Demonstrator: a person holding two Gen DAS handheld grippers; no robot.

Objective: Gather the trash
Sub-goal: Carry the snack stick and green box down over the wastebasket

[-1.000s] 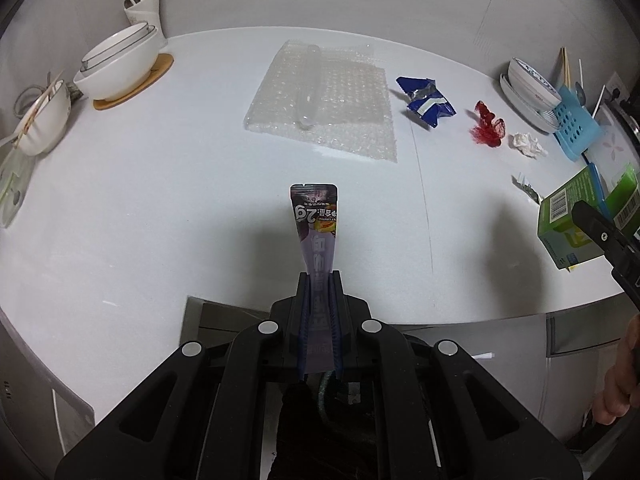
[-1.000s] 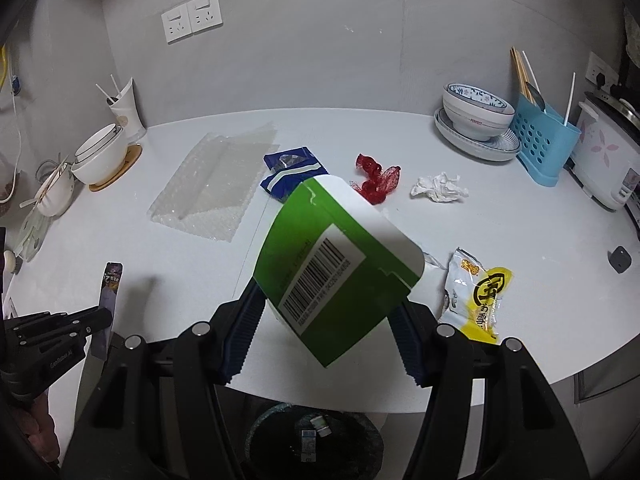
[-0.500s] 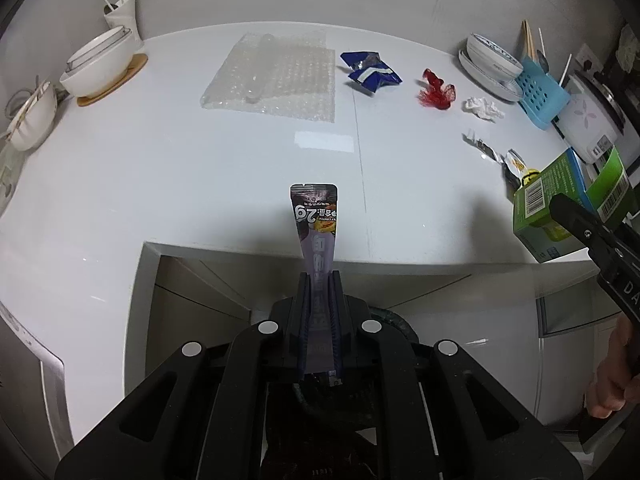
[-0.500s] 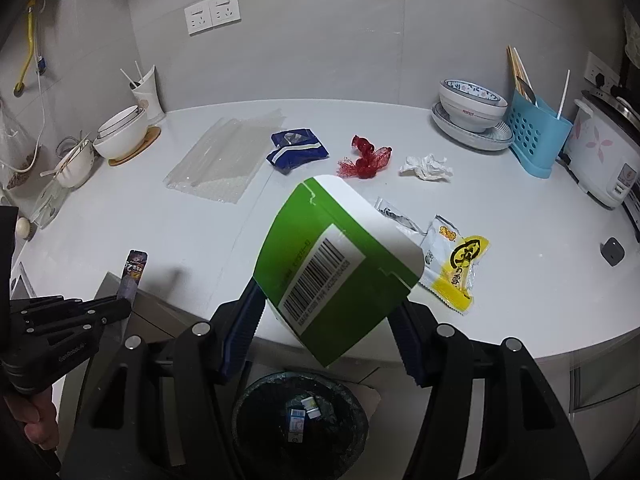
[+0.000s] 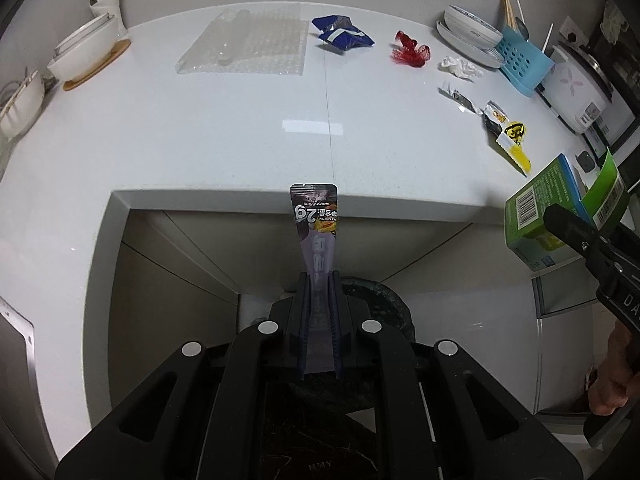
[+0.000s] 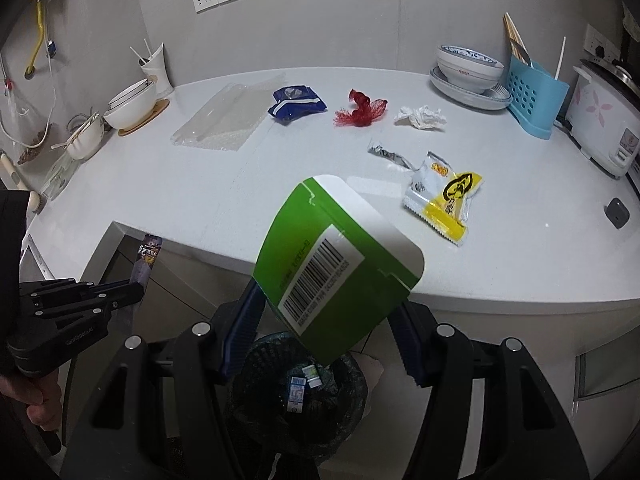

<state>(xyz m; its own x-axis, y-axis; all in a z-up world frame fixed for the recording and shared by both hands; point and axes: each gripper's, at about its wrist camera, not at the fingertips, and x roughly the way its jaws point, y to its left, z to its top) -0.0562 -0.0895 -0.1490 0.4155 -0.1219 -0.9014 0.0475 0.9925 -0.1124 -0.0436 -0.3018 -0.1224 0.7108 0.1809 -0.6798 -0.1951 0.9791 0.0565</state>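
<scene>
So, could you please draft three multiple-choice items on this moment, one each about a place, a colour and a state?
1. Where is the trash bin?
A. On the counter beside the rice cooker
B. On the floor below the counter edge, under the right gripper
C. On the wall by the sockets

2. What colour is the mesh scrap lying between the blue wrapper and the crumpled tissue?
A. Red
B. Yellow
C. Green

3. What is the left gripper doing?
A. Standing open and empty
B. Shut on a bowl
C. Shut on the purple sachet

Key: 1 B, the bin shows beneath the right gripper and its green carton; 2 A, the mesh is plainly red; 3 C, the fingers pinch the sachet's lower end.
</scene>
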